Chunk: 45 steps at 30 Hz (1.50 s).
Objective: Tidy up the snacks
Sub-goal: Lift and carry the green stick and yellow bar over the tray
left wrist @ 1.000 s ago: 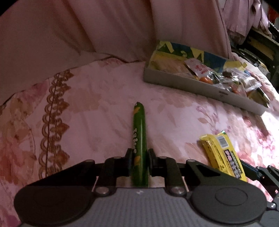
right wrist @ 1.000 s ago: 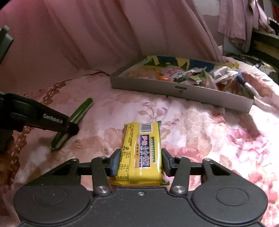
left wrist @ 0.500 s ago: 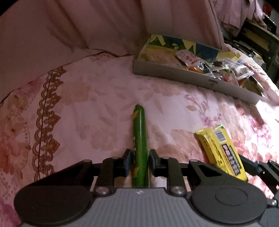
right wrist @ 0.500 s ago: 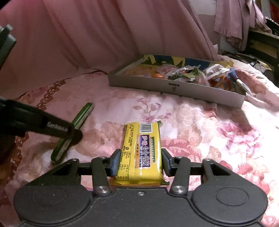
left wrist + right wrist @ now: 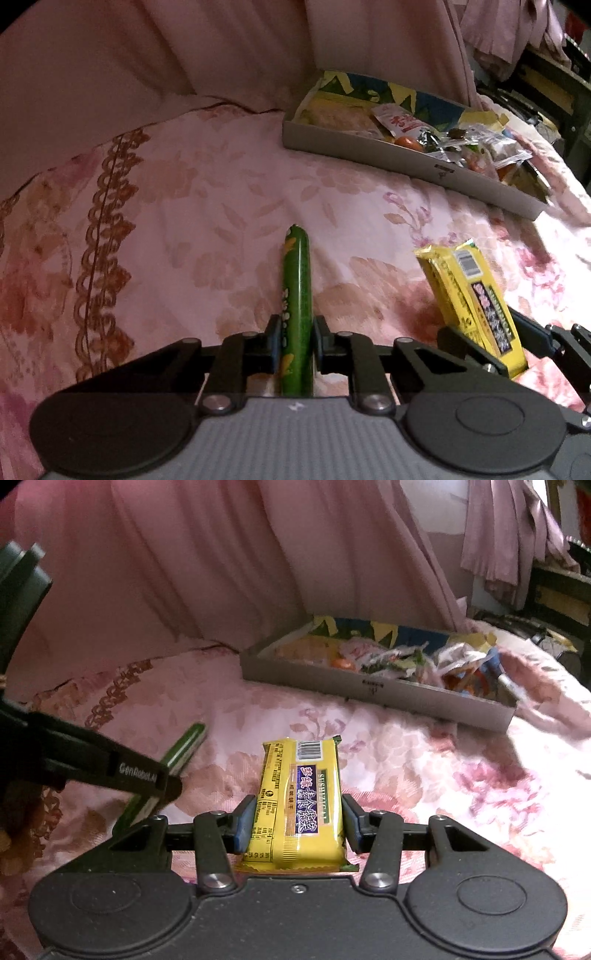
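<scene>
Green and glossy, the thin snack stick [image 5: 296, 295] sits pinched between the jaws of our left gripper [image 5: 295, 345], which are closed as tight as they go, and most of its length sticks out toward the grey box [image 5: 406, 162] of snacks at the far side of the bed [image 5: 184, 206]. Our right gripper [image 5: 297, 825] is closed on the sides of the yellow packet [image 5: 300, 797], also on the near side of the box. We think the slippery stick could swing or slide out, and the soft packet could bend and drop short of the box wall. Compared with one second ago, both snacks have lifted a little and the box looks slightly nearer.
</scene>
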Available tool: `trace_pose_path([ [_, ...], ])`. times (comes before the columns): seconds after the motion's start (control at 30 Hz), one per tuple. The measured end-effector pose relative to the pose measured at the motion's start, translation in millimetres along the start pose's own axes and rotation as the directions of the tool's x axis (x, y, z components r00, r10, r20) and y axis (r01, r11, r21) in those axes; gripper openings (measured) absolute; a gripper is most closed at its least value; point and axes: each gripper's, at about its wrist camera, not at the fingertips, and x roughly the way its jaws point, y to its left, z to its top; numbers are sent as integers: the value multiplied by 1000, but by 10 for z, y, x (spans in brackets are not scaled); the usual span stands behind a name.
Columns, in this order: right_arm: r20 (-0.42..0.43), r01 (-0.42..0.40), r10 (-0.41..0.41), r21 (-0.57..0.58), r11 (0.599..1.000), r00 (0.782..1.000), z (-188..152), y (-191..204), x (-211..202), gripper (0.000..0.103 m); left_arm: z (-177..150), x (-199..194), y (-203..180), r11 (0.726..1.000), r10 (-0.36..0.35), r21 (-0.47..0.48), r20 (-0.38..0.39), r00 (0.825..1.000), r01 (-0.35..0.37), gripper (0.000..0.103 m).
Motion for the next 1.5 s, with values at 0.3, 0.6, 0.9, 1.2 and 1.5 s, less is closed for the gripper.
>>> trace_pose_path([
  [0.3, 75, 18, -22, 54, 998, 997, 81, -203, -360, 50, -82, -358, -119, 998, -49, -37, 73, 996, 52, 19],
  [0.6, 158, 27, -46, 119, 993, 986, 284, -447, -589, 50, 118, -609, -356, 995, -95, -22, 140, 986, 99, 19],
  [0.9, 285, 46, -58, 50, 998, 957, 779, -706, -447, 50, 741, -621, -632, 995, -97, 38, 217, 971, 91, 19],
  [1.2, 384, 60, -74, 50, 997, 920, 1238, -1120, 70, 50, 1411, -338, -873, 991, -113, 98, 270, 956, 90, 19],
  [1.5, 395, 64, -111, 130, 989, 912, 1458, -1570, 733, 50, 1894, 283, -995, 988, -111, 135, 287, 951, 74, 19],
])
